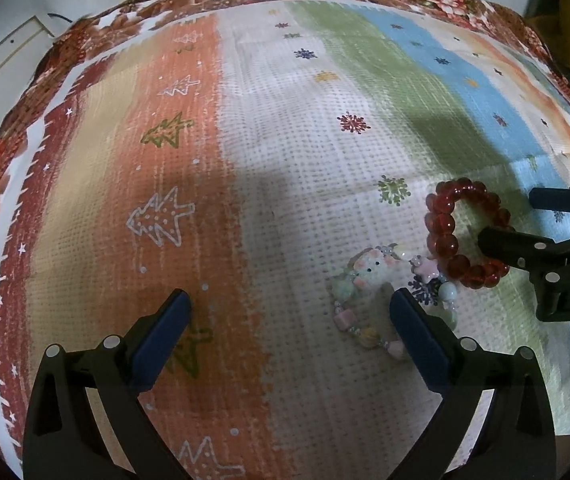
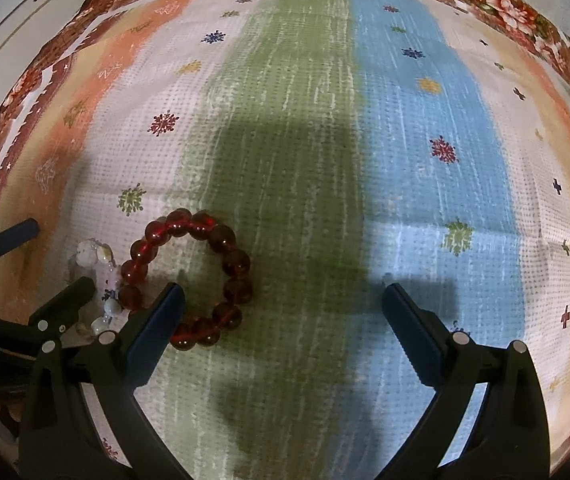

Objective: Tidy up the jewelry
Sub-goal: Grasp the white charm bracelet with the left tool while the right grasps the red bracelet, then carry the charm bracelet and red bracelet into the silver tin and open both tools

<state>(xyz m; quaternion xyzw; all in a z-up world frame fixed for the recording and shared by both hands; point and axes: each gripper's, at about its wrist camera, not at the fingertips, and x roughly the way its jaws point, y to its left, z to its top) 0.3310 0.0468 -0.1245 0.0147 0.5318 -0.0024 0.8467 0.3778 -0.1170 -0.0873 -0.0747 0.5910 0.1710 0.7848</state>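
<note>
Right now you have two bracelets on the worktop: one red bead bracelet [image 2: 191,278] and one pastel charm bracelet [image 1: 381,304]. They lie side by side and seem to touch where the pastel beads meet the red ring. Both lie flat on the striped cloth [image 2: 325,120].

From your right gripper [image 2: 283,300], the red ring sits at about nine o'clock, partly behind the left finger; it is a near-round loop, so it has no clear long axis. Its jaws stand wide apart with nothing between them, over the green and blue stripes.

From your left gripper [image 1: 291,308], the pastel bracelet lies at about three o'clock, just inside the right finger, its loop stretched slightly toward and away from you, the white animal charm [image 1: 375,268] at the far end. Those jaws are also spread wide and hold nothing. The red ring lies beyond, near two o'clock.
</note>
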